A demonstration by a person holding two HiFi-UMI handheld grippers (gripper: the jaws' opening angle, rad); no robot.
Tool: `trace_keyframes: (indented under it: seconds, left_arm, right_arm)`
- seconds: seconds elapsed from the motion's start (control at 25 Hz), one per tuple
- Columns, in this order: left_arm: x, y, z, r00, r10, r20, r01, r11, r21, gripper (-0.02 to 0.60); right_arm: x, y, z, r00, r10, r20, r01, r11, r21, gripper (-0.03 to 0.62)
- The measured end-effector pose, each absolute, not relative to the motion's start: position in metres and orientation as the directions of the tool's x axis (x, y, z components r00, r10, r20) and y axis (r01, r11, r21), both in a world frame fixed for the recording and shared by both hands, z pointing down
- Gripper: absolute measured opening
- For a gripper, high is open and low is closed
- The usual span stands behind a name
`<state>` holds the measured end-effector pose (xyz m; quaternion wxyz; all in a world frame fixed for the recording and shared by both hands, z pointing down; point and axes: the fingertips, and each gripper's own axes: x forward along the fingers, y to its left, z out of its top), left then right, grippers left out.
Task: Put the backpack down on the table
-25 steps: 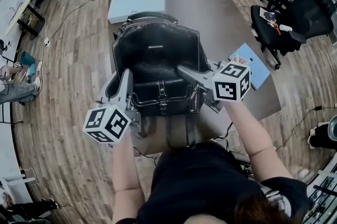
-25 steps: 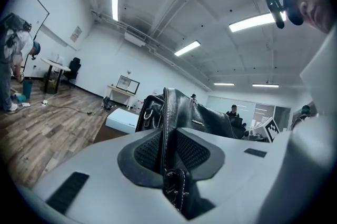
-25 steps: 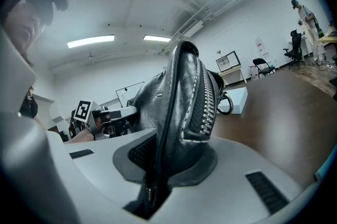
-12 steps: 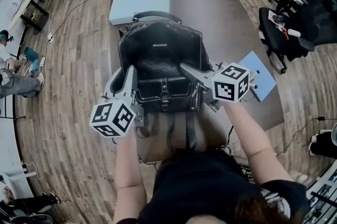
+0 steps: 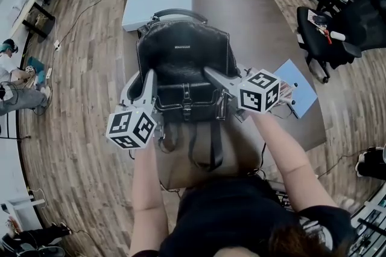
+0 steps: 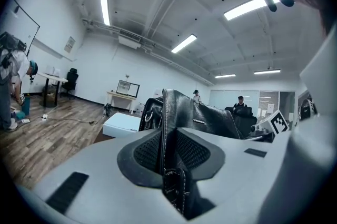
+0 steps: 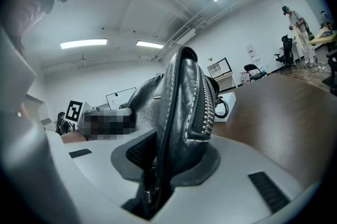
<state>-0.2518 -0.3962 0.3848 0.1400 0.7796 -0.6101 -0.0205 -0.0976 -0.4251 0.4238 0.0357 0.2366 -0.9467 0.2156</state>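
Observation:
A black leather backpack [image 5: 181,60] stands upright over the near part of the brown table [image 5: 241,2], its straps hanging past the near edge. My left gripper [image 5: 148,78] is shut on the bag's left side seam. My right gripper [image 5: 209,73] grips the right side by the zipper, and its jaws are opening with the leather still between them. In the left gripper view the stitched seam of the backpack [image 6: 196,115] is pinched between the pads of the left gripper [image 6: 169,150]. The right gripper view shows the backpack [image 7: 185,94] wedged in the right gripper [image 7: 167,161].
A white flat box [image 5: 158,1] lies on the table just beyond the bag. A light blue sheet [image 5: 297,85] lies at the table's right edge. Black office chairs [image 5: 338,20] stand to the right. Cables run over the wooden floor at the left.
Both grippers have carried the backpack a little forward and lower over the table. The straps now hang further past the near edge. Both holds look the same.

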Motion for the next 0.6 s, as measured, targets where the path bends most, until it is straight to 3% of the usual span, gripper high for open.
trace_keyframes:
  seconds: [0.6]
  left_arm:
    - [-0.251, -0.407, 0.404, 0.291, -0.939, 0.184, -0.94, -0.245, 0.237, 0.13]
  right_arm:
    - [-0.09, -0.431, 0.442, -0.875, -0.442, 0.198, -0.482, 0.762, -0.432, 0.155]
